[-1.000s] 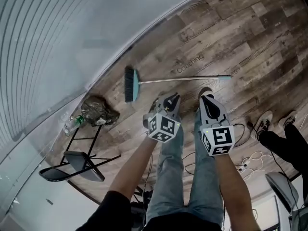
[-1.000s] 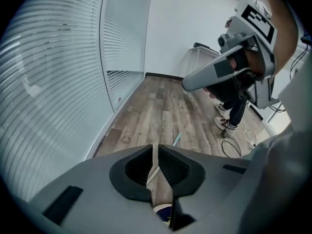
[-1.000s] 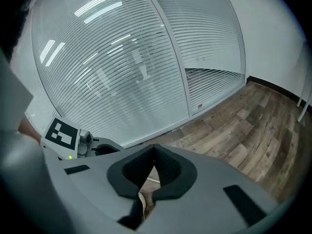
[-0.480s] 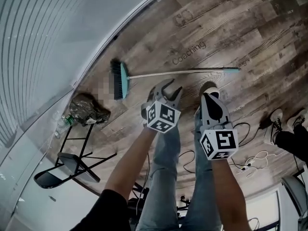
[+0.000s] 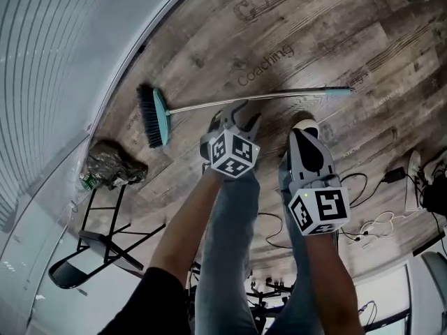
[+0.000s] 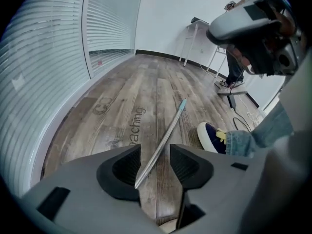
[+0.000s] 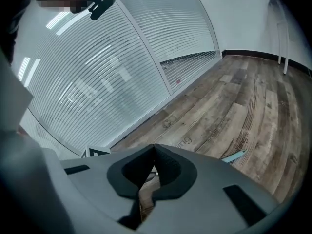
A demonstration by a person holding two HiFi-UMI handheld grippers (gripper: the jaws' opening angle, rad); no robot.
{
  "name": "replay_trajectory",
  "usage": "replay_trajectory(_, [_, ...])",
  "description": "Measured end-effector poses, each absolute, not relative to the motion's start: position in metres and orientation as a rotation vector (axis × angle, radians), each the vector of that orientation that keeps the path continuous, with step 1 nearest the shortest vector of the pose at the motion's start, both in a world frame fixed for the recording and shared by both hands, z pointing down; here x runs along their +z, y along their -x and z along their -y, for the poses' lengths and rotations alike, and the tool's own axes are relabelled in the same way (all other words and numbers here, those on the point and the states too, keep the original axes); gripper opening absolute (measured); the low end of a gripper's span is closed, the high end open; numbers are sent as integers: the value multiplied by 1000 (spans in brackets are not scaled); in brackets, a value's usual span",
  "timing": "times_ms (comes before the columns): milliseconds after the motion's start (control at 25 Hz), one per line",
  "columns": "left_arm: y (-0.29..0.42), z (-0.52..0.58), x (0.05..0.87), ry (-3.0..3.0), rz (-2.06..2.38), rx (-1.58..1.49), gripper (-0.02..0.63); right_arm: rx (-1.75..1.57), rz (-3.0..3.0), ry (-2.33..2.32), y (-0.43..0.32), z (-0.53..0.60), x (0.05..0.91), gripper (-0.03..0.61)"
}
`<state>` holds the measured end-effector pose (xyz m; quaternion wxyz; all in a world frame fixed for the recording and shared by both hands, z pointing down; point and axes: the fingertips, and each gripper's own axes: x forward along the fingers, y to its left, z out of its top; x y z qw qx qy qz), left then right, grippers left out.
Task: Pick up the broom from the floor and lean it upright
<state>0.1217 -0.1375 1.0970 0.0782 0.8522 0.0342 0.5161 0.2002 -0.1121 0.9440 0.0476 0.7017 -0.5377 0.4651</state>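
Steeply downward, left gripper [image 5: 246, 112] jaws opening, broom [image 5: 159, 119] between, ungripped; right gripper [image 5: 299, 133] closed.

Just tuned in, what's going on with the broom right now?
A person holds a gripper in each hand over a broom that lies flat on the wood floor. The left gripper is lined up with the metal handle. Its jaws are opening, and the handle shows between them but is not gripped. The right gripper is shut and empty. The broom has not yet been lifted.
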Motion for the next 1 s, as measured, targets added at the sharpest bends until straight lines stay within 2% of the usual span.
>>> replay_trajectory(400, [-123, 133, 1190, -2554, -163, 1666, 189, 1375, 1633, -2171, -208, 135, 962, 14])
replay_trajectory(840, [-129, 115, 1221, -2557, -283, 1856, 187, 1335, 1629, -2197, -221, 137, 962, 14])
replay_trajectory(880, [-130, 115, 1220, -2555, -281, 1855, 182, 1339, 1622, -2203, -223, 137, 962, 14])
replay_trajectory(920, [-131, 115, 1220, -2557, -290, 1858, 143, 1338, 1620, -2203, -223, 138, 962, 14])
replay_trajectory(1000, [-131, 115, 1220, -2569, -341, 1884, 128, 1337, 1621, -2200, -222, 140, 962, 14])
